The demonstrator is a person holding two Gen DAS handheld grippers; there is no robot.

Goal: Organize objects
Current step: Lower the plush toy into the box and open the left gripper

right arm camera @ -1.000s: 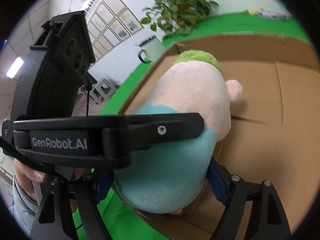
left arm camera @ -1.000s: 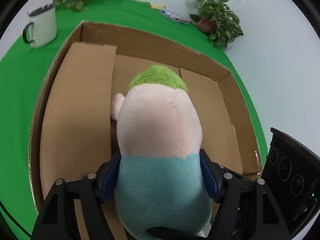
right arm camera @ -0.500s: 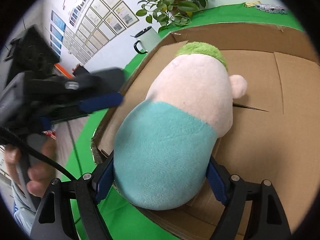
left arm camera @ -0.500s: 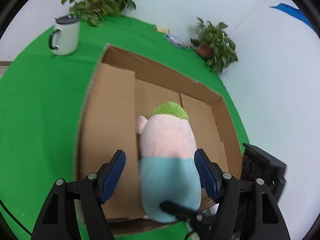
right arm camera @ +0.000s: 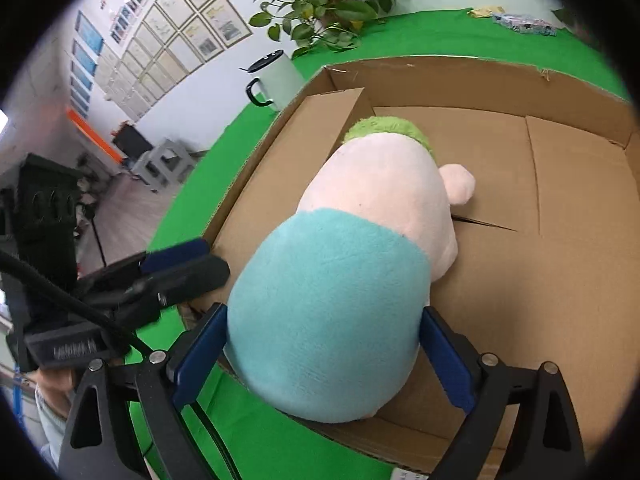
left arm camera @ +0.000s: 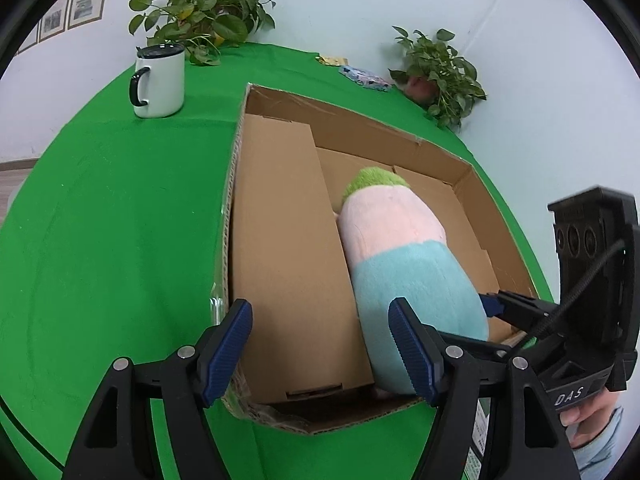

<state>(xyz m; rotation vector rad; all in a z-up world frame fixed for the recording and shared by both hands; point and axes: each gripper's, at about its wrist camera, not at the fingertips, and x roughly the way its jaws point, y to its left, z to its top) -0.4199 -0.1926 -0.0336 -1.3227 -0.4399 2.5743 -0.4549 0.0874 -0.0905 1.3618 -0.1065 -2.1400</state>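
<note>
A plush toy [left arm camera: 404,252] with a green top, pink middle and teal bottom lies in an open cardboard box [left arm camera: 280,216] on the green table. My right gripper [right arm camera: 320,344] is shut on the toy's teal end [right arm camera: 328,304], with its pads [right arm camera: 444,354] pressed on both sides. It also shows in the left wrist view [left arm camera: 516,308] at the toy's right side. My left gripper [left arm camera: 320,344] is open and empty, above the box's near left corner and beside the toy. It appears in the right wrist view [right arm camera: 176,264] at the left.
A white mug [left arm camera: 158,80] with a black handle stands on the green cloth left of the box. Two potted plants [left arm camera: 200,28] [left arm camera: 440,68] stand at the table's far edge, with small packets [left arm camera: 364,76] between them. The table edge curves close on the right.
My left gripper has let go of the plush toy, opened, and pulled back and left. My right gripper has stayed shut on the toy, which now rests lower in the box.
</note>
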